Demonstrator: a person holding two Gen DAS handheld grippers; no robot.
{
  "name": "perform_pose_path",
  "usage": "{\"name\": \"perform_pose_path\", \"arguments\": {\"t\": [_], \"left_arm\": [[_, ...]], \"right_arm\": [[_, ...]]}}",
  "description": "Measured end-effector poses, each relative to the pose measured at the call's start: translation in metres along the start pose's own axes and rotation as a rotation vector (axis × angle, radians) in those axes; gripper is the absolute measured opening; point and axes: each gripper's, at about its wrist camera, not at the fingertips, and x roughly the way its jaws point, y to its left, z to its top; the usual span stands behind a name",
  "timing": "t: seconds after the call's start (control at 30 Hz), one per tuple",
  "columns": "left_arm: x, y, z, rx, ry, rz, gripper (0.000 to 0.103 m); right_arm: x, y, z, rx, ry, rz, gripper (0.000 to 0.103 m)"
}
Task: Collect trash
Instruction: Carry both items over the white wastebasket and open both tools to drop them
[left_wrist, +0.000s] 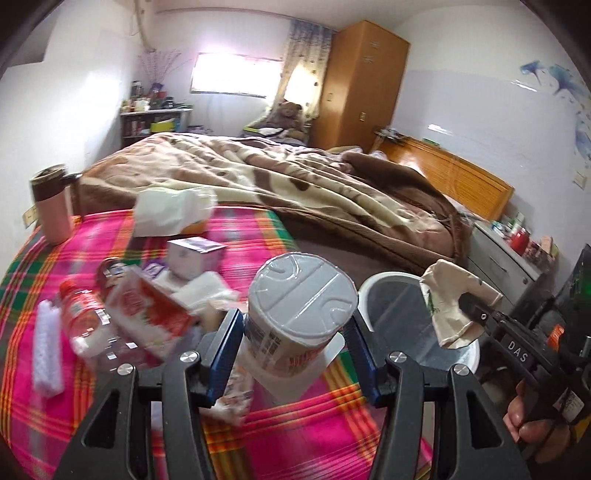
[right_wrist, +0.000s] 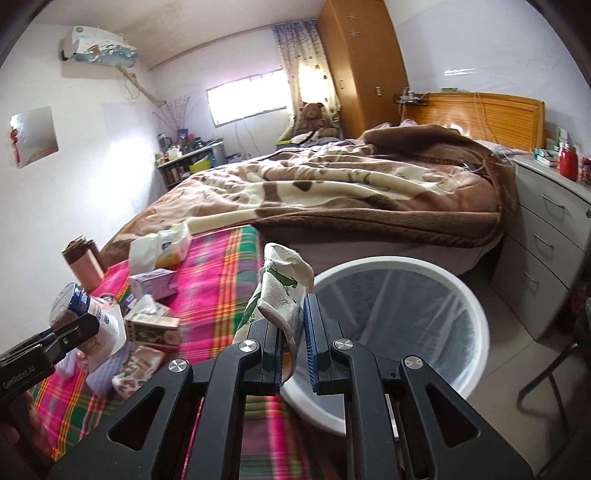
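The left gripper (left_wrist: 295, 328) stands partly open around an instant noodle cup (left_wrist: 295, 310), and its blue pads press on the two sides of the cup. The cup is held upside down, with the pale bottom toward the camera, above the pink plaid cloth (left_wrist: 288, 432) that covers the near surface. In the right wrist view this same cup (right_wrist: 79, 306) shows at the far left, in the tip of the left gripper (right_wrist: 74, 325).

The right gripper (right_wrist: 293, 350) is closed nearly all the way on a crushed paper cup (right_wrist: 282, 291), white with green print. The thin paper is pinched between the pads, and most of the cup sticks up above the fingertips. From the left wrist view the paper cup (left_wrist: 448, 302) hangs over the rim of a white trash bin (left_wrist: 369, 291), which stands just to the right of the noodle cup. In the right wrist view the bin (right_wrist: 476, 314) opens directly behind and right of the paper cup.

On the cloth lie a plastic bottle (left_wrist: 83, 321), a red packet (left_wrist: 147, 310) and a small purple box (left_wrist: 192, 254).
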Motion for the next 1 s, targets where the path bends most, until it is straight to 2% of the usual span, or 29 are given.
{"name": "perform_pose_path", "arguments": {"t": [0.23, 0.5, 0.8, 0.9, 0.93, 1.0], "left_arm": [[0.032, -0.05, 0.008, 0.063, 0.034, -0.091, 0.058], [0.064, -0.094, 0.005, 0.127, 0.096, -0.164, 0.058], [0.095, -0.131, -0.003, 0.195, 0.168, -0.202, 0.059], [0.105, -0.133, -0.004, 0.18, 0.199, -0.209, 0.059], [0.107, -0.133, -0.005, 0.176, 0.208, -0.221, 0.059], [0.109, -0.134, -0.005, 0.176, 0.212, -0.229, 0.07]], "right_arm": [[0.003, -0.027, -0.002, 0.017, 0.011, -0.06, 0.011], [0.019, -0.052, -0.004, 0.016, 0.066, -0.113, 0.011], [0.032, -0.074, -0.013, 0.026, 0.132, -0.16, 0.012], [0.033, -0.079, -0.015, 0.032, 0.146, -0.171, 0.012], [0.032, -0.08, -0.015, 0.033, 0.148, -0.172, 0.013], [0.033, -0.081, -0.015, 0.033, 0.16, -0.183, 0.014]]}}
